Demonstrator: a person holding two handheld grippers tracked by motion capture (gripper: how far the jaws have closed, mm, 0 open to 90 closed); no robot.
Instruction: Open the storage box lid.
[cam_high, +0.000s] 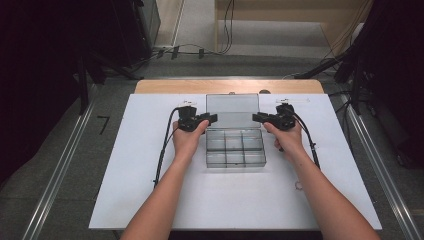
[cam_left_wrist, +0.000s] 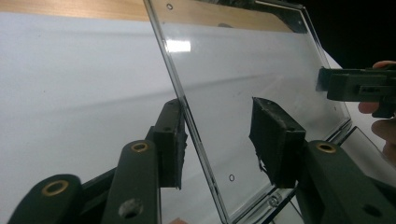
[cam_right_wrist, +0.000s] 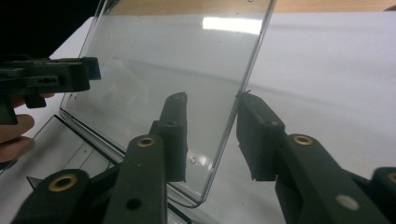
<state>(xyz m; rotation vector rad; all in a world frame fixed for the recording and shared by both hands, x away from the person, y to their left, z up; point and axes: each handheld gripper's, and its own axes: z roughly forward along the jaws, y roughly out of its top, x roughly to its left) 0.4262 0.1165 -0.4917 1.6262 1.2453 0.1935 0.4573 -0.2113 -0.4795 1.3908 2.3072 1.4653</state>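
Lid (cam_high: 233, 110) of box (cam_high: 235, 147) upright at mid-mat; left gripper (cam_left_wrist: 219, 135) and right gripper (cam_right_wrist: 210, 126) straddle its side edges, jaws released, not pinching; next: withdraw clear, likely

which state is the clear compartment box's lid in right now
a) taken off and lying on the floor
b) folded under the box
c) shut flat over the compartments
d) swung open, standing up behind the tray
d: the clear lid stands raised behind the compartment box, its side edges sitting between the jaws of the left gripper and the right gripper.
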